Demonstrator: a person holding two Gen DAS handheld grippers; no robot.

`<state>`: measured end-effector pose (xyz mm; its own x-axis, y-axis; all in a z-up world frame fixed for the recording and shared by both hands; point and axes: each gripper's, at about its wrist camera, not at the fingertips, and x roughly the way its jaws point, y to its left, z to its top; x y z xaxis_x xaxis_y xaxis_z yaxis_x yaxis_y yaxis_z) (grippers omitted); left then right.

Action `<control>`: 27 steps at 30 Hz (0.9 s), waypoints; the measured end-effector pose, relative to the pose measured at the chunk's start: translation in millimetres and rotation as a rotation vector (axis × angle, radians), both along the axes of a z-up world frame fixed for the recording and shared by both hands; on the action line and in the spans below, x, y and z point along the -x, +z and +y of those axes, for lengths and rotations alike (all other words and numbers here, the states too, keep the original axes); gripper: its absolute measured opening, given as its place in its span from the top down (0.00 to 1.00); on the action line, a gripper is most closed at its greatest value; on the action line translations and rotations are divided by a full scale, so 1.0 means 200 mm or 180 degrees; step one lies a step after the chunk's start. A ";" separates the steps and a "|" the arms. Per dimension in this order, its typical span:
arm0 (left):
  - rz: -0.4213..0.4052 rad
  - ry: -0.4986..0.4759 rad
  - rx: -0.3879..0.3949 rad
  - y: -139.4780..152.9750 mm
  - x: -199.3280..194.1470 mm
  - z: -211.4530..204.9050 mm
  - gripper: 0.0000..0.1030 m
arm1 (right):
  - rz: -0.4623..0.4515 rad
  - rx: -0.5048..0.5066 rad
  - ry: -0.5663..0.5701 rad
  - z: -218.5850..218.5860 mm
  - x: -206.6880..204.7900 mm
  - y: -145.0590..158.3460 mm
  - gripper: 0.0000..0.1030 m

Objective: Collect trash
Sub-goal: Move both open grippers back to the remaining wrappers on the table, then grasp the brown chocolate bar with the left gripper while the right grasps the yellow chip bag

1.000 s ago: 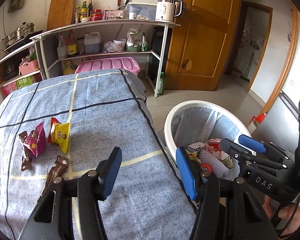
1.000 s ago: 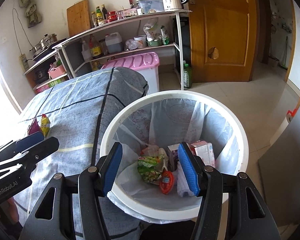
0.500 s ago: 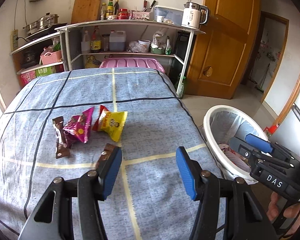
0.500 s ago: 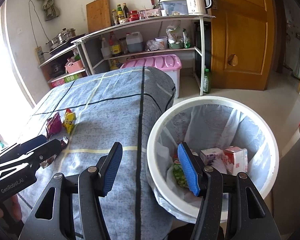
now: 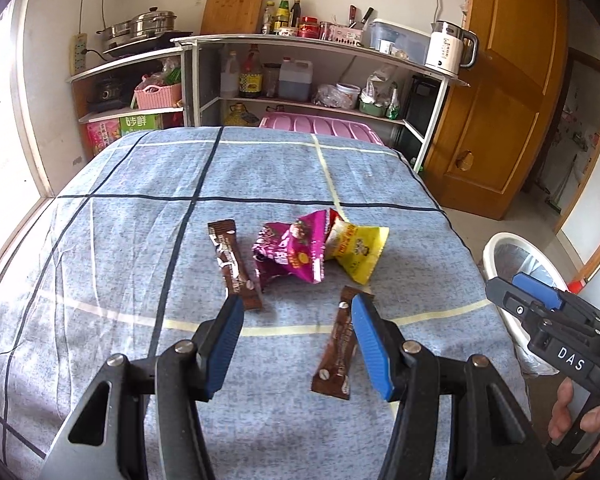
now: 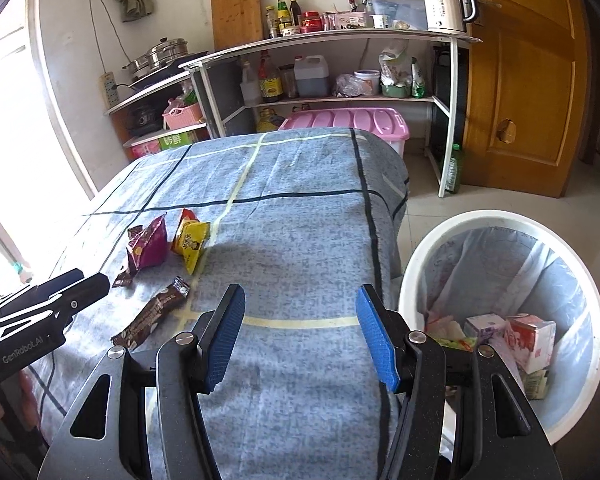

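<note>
Several snack wrappers lie on the blue checked tablecloth (image 5: pixel 120 240): a brown bar wrapper (image 5: pixel 234 264), a magenta packet (image 5: pixel 296 252), a yellow packet (image 5: pixel 356 248) and a second brown bar wrapper (image 5: pixel 338 348). My left gripper (image 5: pixel 296 340) is open and empty, just above the cloth, with the second brown wrapper by its right finger. My right gripper (image 6: pixel 300 332) is open and empty over the table's right side, beside the white bin (image 6: pixel 572 272). The bin holds cartons and wrappers. The wrappers also show in the right wrist view: the magenta one (image 6: pixel 148 246), the yellow one (image 6: pixel 190 240), the near brown one (image 6: pixel 152 314).
Metal shelves (image 5: pixel 320 44) with bottles, pots and a kettle (image 5: pixel 448 48) stand behind the table. A pink lidded box (image 6: pixel 344 120) sits under them. A wooden door (image 6: pixel 520 80) is at right. The bin stands on the tiled floor off the table's right edge.
Both grippers swung left, away from the bin and towards the table. The left gripper now faces the wrappers at close range. Both stayed open and empty.
</note>
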<state>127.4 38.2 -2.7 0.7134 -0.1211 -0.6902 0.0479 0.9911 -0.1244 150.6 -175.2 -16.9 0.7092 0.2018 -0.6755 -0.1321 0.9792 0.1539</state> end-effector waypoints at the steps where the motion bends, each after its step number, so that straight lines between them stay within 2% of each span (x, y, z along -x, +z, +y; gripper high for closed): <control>1: 0.0012 0.0036 0.0010 0.00 -0.01 0.03 0.43 | 0.0003 0.0000 0.0032 0.02 -0.01 0.00 0.43; 8: 0.0084 0.0134 0.0065 -0.03 -0.07 0.18 0.43 | 0.0035 -0.0024 0.0237 0.16 -0.12 -0.02 0.43; 11: 0.0118 0.0185 0.0023 -0.05 -0.10 0.23 0.40 | 0.0089 -0.0089 0.0308 0.20 -0.19 -0.04 0.43; 15: 0.0195 0.0197 0.0156 -0.08 -0.15 0.28 0.40 | 0.0122 -0.0179 0.0361 0.25 -0.28 -0.05 0.43; 20: 0.0272 0.0238 0.0063 -0.12 -0.23 0.29 0.40 | 0.0185 -0.0145 0.0415 0.32 -0.38 -0.07 0.43; 27: 0.0404 0.0212 0.0104 -0.18 -0.34 0.29 0.40 | 0.0273 -0.0138 0.0568 0.40 -0.47 -0.12 0.43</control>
